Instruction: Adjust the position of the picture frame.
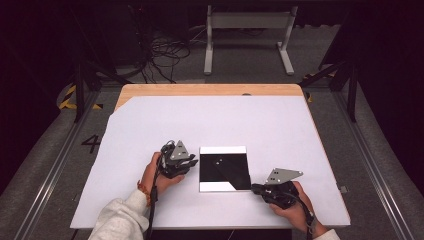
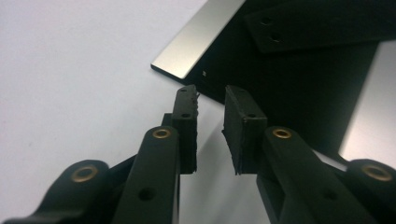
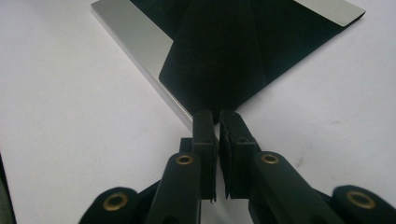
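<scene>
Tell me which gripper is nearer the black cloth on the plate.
Right. The right gripper has its tips at the corner of the black cloth, with the corner between its narrow jaws. The left gripper stands slightly open just off the cloth's edge, at the plate.

The tabletop [image 1: 215, 120] lies bare beyond and beside the black-and-silver square plate [image 1: 224, 168], so a claw could pass freely there. The left claw [image 1: 192, 162] sits just beside the plate's left edge, the right claw [image 1: 254, 188] at its near right corner, crowding both approaches.
</scene>
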Motion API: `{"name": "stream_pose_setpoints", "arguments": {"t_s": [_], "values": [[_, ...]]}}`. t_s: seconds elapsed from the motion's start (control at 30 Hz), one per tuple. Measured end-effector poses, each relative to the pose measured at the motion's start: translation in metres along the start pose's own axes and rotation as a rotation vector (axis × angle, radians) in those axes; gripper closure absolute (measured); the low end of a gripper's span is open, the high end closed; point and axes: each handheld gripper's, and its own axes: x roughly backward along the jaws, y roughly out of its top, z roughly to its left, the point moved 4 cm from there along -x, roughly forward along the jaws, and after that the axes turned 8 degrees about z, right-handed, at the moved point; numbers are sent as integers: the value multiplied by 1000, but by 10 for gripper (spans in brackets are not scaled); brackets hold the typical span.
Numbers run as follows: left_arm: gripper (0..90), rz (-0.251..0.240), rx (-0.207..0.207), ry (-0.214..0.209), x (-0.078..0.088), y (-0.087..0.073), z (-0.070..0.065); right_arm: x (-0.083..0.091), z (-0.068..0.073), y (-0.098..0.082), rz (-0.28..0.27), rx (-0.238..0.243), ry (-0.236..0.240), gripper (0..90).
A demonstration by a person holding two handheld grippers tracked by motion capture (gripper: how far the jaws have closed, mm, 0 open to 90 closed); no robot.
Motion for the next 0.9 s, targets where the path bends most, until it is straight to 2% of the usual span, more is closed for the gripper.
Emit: {"name": "stream_pose_setpoints", "arguments": {"t_s": [0.1,0.17,0.23,0.27,0.33,0.4,0.43,0.47,0.57,0.63,0.73,0.9], "values": [[650,6,-31,16,14,-12,-9,1,0,0,9,3,12,791],[603,4,-38,10,21,-19,-13,1,1,1,19,3,18,789],[531,2,-41,22,30,-28,-16,2,1,1,33,6,19,781],[481,-17,-11,16,38,-37,-17,3,2,2,54,8,21,772],[455,-18,2,18,42,-42,-17,3,3,3,67,17,19,770],[411,-8,28,31,46,-53,-18,4,4,5,98,35,-2,769],[365,4,48,43,50,-63,-19,4,6,8,137,51,-15,765],[352,4,48,43,50,-63,-19,4,6,8,137,51,-15,765],[316,21,76,41,57,-76,-24,3,7,13,194,68,-22,762],[290,14,89,36,60,-80,-28,3,7,17,231,75,-19,759],[278,10,100,28,62,-83,-30,0,5,21,261,62,-5,765],[263,36,100,31,55,-83,-32,-1,4,22,260,49,2,772]]}}
